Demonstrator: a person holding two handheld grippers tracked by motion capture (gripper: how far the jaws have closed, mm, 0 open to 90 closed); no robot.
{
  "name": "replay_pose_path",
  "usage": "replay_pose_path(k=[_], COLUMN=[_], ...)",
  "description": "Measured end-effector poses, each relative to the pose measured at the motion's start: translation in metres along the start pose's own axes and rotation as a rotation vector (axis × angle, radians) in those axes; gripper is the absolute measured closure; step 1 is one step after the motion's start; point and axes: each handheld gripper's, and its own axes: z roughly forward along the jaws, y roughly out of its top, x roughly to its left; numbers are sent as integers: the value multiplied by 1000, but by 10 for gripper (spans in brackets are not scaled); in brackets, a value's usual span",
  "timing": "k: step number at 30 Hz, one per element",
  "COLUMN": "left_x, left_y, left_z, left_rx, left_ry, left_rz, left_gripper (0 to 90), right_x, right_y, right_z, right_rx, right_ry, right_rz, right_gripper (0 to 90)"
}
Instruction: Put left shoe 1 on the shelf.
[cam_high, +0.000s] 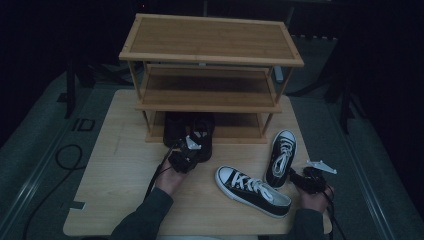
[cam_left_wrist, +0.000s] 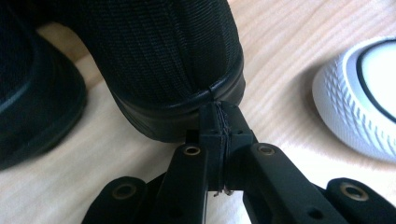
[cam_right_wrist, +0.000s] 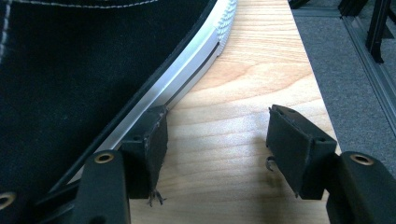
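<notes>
Two pairs of shoes on a light wooden worktop (cam_high: 115, 200), with a three-tier bamboo shoe rack (cam_high: 210, 40) standing at the far side. The black shoes (cam_high: 192, 132) sit side by side right in front of the rack's bottom shelf, toes pushed in toward it and heels facing the near edge, so their long axis runs near to far. Nothing stands between them and the shelf as far as I can tell, though it's pretty dark in there.

Off to the right are two black-and-white canvas sneakers: one (cam_high: 252, 191) lies diagonally, running from near right to far left, and the other (cam_high: 281, 157) points its toe cap away toward the rack. They're just beside each other, well apart from the black pair.

Left hand-held gripper (cam_high: 192, 146) is at the heel of the right black shoe (cam_left_wrist: 163, 65); its jaws are pressed fully together with nothing between them, tips touching the heel's sole edge. Right hand-held gripper (cam_right_wrist: 217, 140) sits at the near right with jaws spread wide, one pad (cam_right_wrist: 154, 140) right against the white sole of the far sneaker (cam_right_wrist: 84, 79), gripping nothing.
</notes>
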Motion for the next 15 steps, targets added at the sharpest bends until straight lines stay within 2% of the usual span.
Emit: replay_pose_path(k=[8, 15], left_x=[-2, -7], left_y=[12, 26], left_z=[10, 24], left_rx=[0, 7], left_ry=[22, 13], left_rz=[-10, 0], left_gripper=[890, 886], right_x=[0, 0], right_y=[0, 0], right_z=[0, 0], right_rx=[0, 0], right_ry=[1, 1], right_rz=[0, 0], right_gripper=[383, 383])
